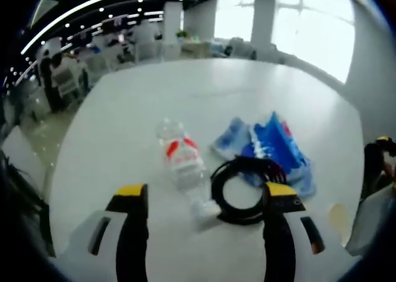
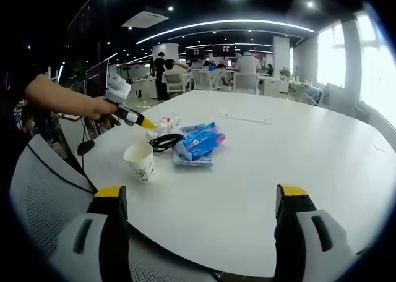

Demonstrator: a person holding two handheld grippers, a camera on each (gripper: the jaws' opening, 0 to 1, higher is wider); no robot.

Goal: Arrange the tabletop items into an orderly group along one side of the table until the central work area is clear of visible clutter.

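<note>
Both tongs stand spread with nothing between them. The left tongs (image 1: 204,198) hover over a clear plastic bottle (image 1: 181,160) lying on its side on the white tabletop (image 1: 154,102), its cap end beside a coiled black cable (image 1: 240,191) that overlaps a blue packet (image 1: 277,147). In the right gripper view these cluster near one edge (the person's side), a paper cup (image 2: 140,162) upright just beside them; the right tongs (image 2: 204,198) hang well apart.

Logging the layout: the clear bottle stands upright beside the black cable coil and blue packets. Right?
Not upright: the bottle lies on its side, as the left gripper view shows. It is beside the cable coil and blue packets.
</note>
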